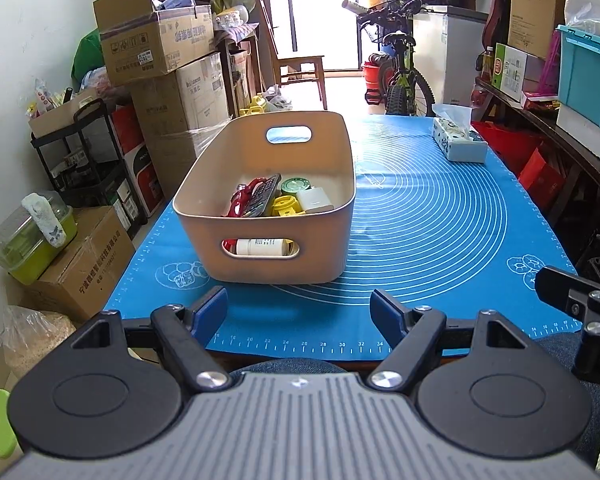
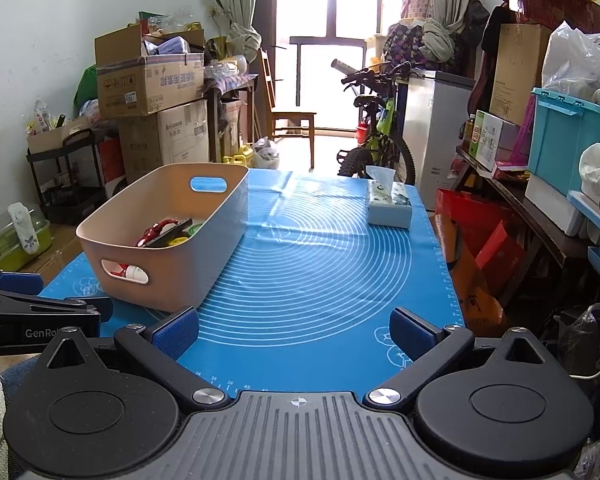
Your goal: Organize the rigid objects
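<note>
A beige plastic bin (image 1: pixel 204 184) (image 2: pixel 228 204) with cut-out handles stands on the blue mat (image 1: pixel 428 216) (image 2: pixel 320 256), left of the middle. Inside lie a black remote (image 1: pixel 262 196), a red item (image 1: pixel 242 198), a yellow piece (image 1: pixel 286 206), a green lid (image 1: pixel 294 186), a white box (image 1: pixel 314 200) and a white bottle (image 1: pixel 260 247) seen through the near handle. My left gripper (image 1: pixel 299 309) hovers open at the mat's near edge, just short of the bin, with nothing between its blue pads. My right gripper (image 2: pixel 294 330) is open and empty over the mat, to the right of the bin.
A tissue box (image 1: pixel 458 138) (image 2: pixel 388 202) sits at the mat's far right. Stacked cardboard boxes (image 1: pixel 160 64) and a black cart (image 1: pixel 80 152) crowd the left side. A bicycle (image 1: pixel 400 72) stands beyond the table, and a shelf with a teal crate (image 1: pixel 588 68) runs along the right.
</note>
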{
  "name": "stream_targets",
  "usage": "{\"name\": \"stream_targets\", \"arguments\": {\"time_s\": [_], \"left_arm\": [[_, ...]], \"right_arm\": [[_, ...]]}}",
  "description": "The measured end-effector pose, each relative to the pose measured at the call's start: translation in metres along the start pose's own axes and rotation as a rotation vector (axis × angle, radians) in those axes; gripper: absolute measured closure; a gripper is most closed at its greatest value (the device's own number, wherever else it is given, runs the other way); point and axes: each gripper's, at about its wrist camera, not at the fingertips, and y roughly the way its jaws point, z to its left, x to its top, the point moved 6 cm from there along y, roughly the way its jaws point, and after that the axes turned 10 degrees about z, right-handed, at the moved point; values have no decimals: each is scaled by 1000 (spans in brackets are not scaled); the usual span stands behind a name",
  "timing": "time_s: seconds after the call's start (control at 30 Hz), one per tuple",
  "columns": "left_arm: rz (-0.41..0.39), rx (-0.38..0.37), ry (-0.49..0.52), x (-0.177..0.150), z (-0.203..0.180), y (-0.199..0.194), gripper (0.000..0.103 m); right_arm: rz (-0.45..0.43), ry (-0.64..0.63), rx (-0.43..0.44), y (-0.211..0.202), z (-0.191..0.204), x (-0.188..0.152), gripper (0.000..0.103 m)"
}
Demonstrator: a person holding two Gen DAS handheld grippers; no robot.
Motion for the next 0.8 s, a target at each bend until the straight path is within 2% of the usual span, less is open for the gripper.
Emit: {"name": "stream_targets", "arguments": {"time_s": [0.8], "left_arm": [[-3, 5, 5, 0, -1, -1, 25]], "right_arm": [[4, 8, -3, 2, -4, 0, 3]]}}
